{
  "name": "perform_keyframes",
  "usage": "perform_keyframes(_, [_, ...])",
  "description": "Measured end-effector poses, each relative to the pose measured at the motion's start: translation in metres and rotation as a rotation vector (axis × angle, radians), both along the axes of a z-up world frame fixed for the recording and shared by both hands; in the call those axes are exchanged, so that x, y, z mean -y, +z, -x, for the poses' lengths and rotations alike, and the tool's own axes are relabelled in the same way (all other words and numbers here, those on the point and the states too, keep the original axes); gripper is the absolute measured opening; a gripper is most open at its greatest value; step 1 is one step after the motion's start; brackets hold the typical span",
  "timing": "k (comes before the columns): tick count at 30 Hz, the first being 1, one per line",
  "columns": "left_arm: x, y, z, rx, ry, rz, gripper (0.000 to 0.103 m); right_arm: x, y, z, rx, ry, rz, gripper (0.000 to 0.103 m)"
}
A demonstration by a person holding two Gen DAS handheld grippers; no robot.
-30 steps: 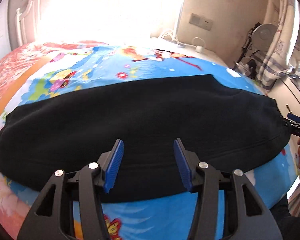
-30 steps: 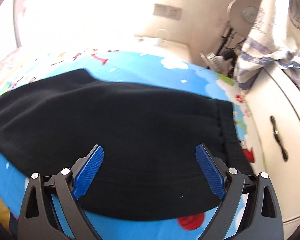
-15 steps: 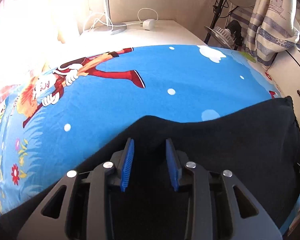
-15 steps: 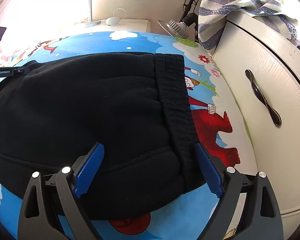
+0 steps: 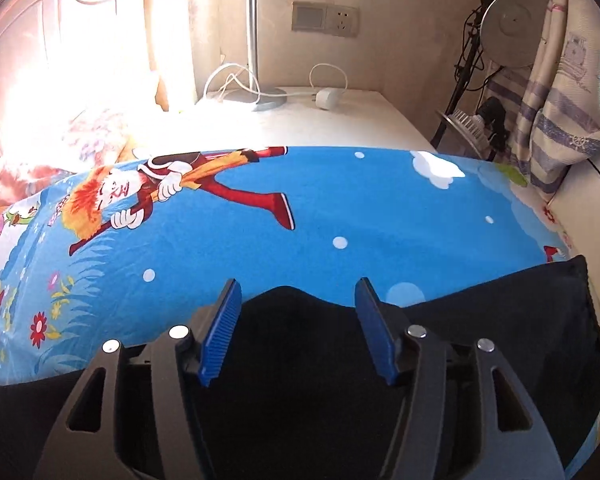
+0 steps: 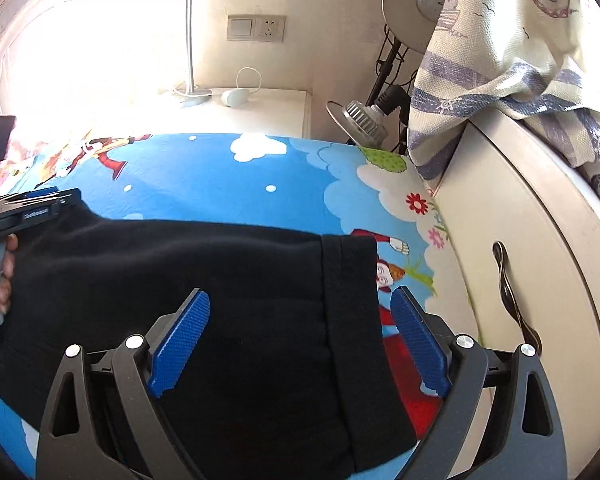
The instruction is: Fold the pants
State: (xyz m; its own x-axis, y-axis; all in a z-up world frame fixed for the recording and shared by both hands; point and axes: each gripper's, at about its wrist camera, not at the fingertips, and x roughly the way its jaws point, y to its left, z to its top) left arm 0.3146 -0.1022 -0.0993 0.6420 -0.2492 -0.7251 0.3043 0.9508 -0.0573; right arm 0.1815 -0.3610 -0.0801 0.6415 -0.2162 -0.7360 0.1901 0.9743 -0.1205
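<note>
Cartoon bedsheet (image 5: 380, 216), wall socket (image 5: 326, 19), perhaps a charger (image 5: 327, 98).

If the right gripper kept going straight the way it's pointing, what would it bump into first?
Most likely the black pants. The right gripper points down at them with its fingers spread open, straddling the waistband end. How far above the cloth it sits is hard to judge.

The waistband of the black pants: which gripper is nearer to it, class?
Right. The right gripper straddles the waistband; the left gripper hangs over the pants' far edge, away from it.
</note>
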Motion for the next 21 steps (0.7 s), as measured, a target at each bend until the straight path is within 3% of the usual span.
perform_keyframes(3, [0.0, 0.018, 0.042, 0.021, -0.03, 0.088, 0.074, 0.007, -0.033, -0.025, -0.131, -0.069, 0.119, 0.088])
perform_keyframes(5, [0.0, 0.019, 0.07, 0.015, -0.056, 0.116, 0.075, 0.017, -0.051, -0.024, -0.159, -0.072, 0.09, 0.088])
perform_keyframes(9, [0.0, 0.004, 0.11, -0.023, -0.061, 0.143, 0.076, 0.018, -0.051, -0.012, -0.123, -0.078, 0.086, 0.088])
perform_keyframes(13, [-0.003, -0.013, 0.13, -0.087, -0.052, 0.156, 0.074, 0.017, -0.049, -0.008, -0.11, -0.088, 0.085, 0.088])
perform_keyframes(16, [-0.006, -0.018, 0.142, -0.09, -0.056, 0.151, 0.074, 0.014, -0.045, -0.003, -0.101, -0.094, 0.091, 0.088])
perform_keyframes(21, [-0.011, -0.032, 0.148, -0.119, -0.053, 0.131, 0.06, 0.008, -0.029, 0.015, -0.071, -0.118, 0.097, 0.088])
